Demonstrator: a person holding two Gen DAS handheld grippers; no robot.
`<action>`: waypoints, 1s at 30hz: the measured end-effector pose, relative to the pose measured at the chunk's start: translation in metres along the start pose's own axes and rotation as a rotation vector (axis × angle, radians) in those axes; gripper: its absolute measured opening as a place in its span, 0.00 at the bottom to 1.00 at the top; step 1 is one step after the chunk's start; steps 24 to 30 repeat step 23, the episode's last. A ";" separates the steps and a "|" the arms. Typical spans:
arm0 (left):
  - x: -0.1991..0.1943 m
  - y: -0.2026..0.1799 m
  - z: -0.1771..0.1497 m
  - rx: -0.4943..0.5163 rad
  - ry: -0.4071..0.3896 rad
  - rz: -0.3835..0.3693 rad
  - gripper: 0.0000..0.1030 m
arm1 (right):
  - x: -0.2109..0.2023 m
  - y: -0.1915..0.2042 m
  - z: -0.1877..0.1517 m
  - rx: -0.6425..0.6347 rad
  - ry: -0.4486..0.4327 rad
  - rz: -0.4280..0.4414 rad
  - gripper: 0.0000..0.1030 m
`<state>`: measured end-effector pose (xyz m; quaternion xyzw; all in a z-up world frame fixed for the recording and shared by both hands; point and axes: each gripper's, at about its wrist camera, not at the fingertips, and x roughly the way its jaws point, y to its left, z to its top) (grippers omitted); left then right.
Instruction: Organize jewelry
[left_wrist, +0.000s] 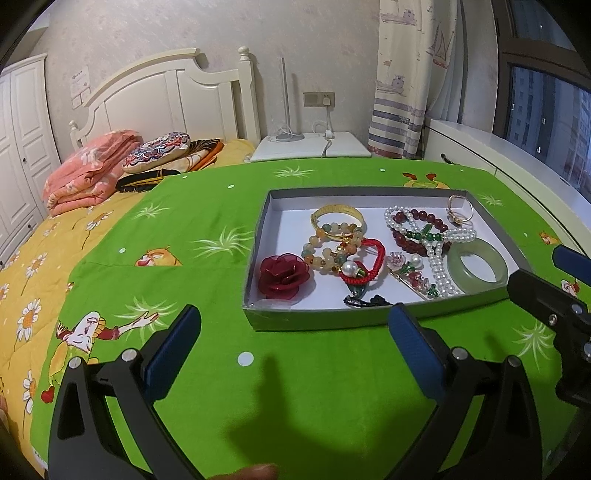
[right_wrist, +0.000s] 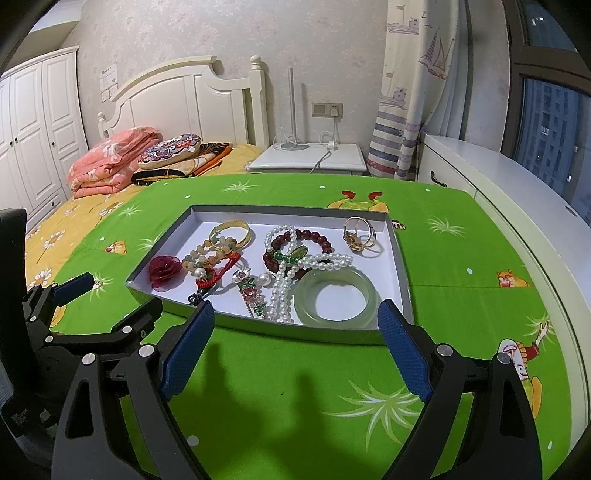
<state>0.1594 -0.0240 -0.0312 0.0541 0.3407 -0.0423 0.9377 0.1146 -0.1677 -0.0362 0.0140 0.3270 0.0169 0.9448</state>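
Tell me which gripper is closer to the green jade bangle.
Right. The right gripper sits just short of the tray's near wall, with the jade bangle straight ahead of it. The left gripper is further left, facing the red fabric rose.

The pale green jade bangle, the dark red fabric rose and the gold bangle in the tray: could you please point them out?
Pale green jade bangle (right_wrist: 308, 291): right wrist view, left side of its band.
Dark red fabric rose (left_wrist: 282, 276): left wrist view, centre of petals.
Gold bangle (left_wrist: 338, 211): left wrist view, far rim.

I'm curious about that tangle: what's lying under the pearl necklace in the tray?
Under the pearl necklace lies a dark red bead bracelet with some green beads; the pearls cross over it. The white tray floor shows through elsewhere. What lies under the crossing itself is covered.
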 end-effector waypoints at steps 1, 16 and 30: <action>0.000 0.000 0.000 -0.003 -0.002 0.000 0.96 | 0.000 0.000 0.000 0.000 -0.001 -0.001 0.82; 0.006 0.014 -0.009 -0.029 0.053 0.008 0.96 | 0.005 0.003 -0.010 -0.014 0.033 -0.008 0.82; 0.033 0.018 -0.025 0.013 0.211 0.024 0.96 | 0.031 -0.001 -0.031 -0.028 0.156 -0.061 0.82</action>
